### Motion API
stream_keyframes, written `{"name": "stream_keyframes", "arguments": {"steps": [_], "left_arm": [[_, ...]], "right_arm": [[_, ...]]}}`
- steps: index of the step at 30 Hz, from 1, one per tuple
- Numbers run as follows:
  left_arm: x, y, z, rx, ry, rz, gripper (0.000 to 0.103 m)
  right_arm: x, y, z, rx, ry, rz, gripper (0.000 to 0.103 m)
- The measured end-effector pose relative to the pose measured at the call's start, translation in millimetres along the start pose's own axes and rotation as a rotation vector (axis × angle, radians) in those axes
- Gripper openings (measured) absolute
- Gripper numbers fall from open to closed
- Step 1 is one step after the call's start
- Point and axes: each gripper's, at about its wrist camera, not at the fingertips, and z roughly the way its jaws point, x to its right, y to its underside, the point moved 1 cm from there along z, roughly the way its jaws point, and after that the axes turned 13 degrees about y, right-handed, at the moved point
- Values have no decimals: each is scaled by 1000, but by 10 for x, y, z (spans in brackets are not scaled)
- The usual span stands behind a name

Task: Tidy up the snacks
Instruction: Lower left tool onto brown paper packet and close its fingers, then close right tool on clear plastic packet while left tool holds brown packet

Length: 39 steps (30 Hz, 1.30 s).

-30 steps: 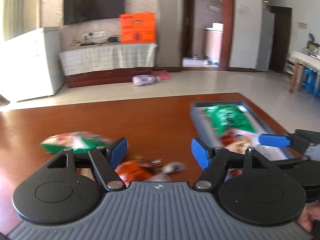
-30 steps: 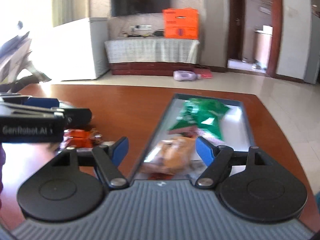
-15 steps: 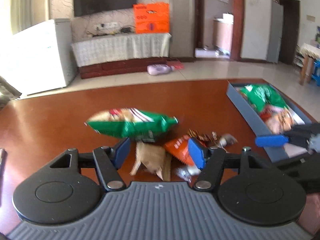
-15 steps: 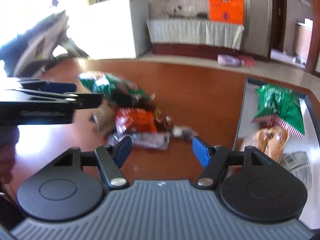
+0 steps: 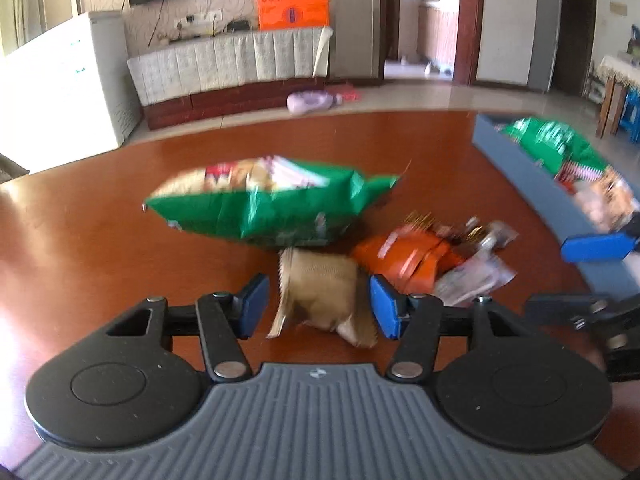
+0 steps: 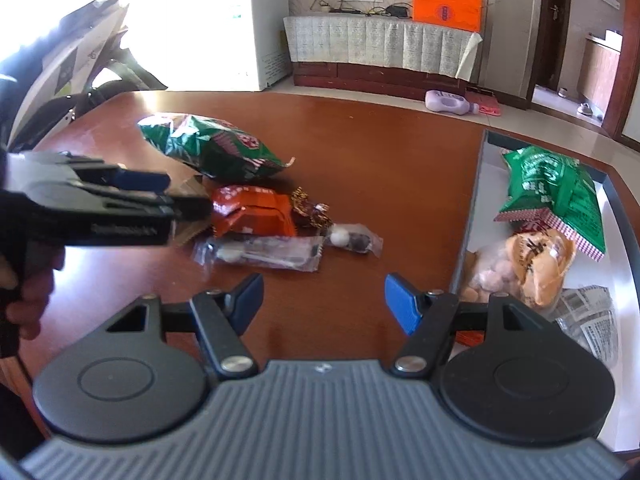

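A brown paper packet (image 5: 320, 292) lies on the wooden table between the pads of my left gripper (image 5: 318, 306). Its jaws are closing, and a gap still shows beside the left pad. Behind it lie a green chip bag (image 5: 272, 204), an orange packet (image 5: 404, 256) and a clear wrapped snack (image 6: 264, 252). The right wrist view shows the left gripper (image 6: 184, 196) from the side, over the pile. My right gripper (image 6: 324, 300) hangs open above bare table, beside the grey tray (image 6: 474, 200). In the tray lie a green bag (image 6: 552, 184) and a bag of round snacks (image 6: 520, 264).
Small wrapped candies (image 6: 352, 238) lie right of the pile. A newspaper-print packet (image 6: 588, 320) sits at the tray's near end. A person's hand (image 6: 24, 280) grips the left tool. The table's far edge (image 6: 320, 98) curves behind the snacks.
The left gripper dropped toward the pile and its jaws narrowed around the brown packet. The right gripper swung left from over the tray to the table, then held still.
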Motion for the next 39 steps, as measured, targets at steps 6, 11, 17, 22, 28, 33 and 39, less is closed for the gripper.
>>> {"name": "stream_keyframes", "arguments": {"steps": [6, 11, 17, 22, 28, 33, 39], "left_arm": [[-105, 3, 112, -13, 15, -55, 47], [-213, -16, 53, -24, -19, -93, 44], [-439, 8, -1, -37, -26, -149, 44], [-448, 69, -22, -34, -8, -126, 44], [-459, 104, -40, -33, 5, -127, 44], [-439, 90, -45, -37, 2, -133, 44], [-416, 94, -22, -39, -2, -127, 45]], "right_arm": [[-136, -32, 36, 5, -20, -9, 70], [-301, 16, 188, -51, -16, -30, 71], [-435, -14, 278, -38, -1, -37, 83], [-492, -80, 359, -27, 1, -25, 87], [-554, -103, 348, -14, -33, -49, 76], [-601, -63, 205, -13, -91, -107, 32], [-703, -7, 74, 1, -110, -179, 28]]}}
